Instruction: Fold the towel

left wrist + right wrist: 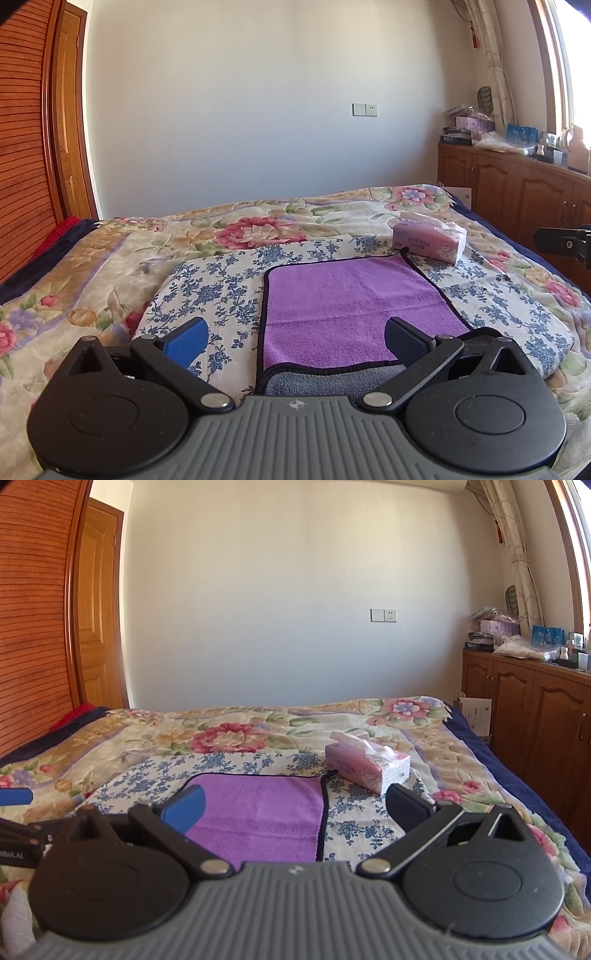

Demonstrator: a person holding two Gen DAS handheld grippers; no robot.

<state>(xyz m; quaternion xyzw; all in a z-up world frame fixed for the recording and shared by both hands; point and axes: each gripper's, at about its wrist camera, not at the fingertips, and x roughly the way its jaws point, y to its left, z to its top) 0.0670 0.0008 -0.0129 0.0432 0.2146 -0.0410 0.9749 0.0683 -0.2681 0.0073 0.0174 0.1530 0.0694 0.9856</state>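
Both claws spread wide over a once-folded purple towel [354, 310].

Our left gripper [295, 339] and right gripper [295, 808] hold nothing; the towel lies just ahead, between their fingers, grey underside showing at the near edge. We judge a second fold is next, needing both near corners pinched. Beyond sits a tissue pack [367, 766] reading "COTTON".

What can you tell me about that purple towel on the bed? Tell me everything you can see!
The towel is fuzzy purple cloth with a thin black border. Its near edge is turned up, showing a grey underside. It lies mostly flat on a blue-flowered cloth on the bed. Its far right corner has a small black loop, which reaches close to a pink tissue pack. Neither open gripper grips it.
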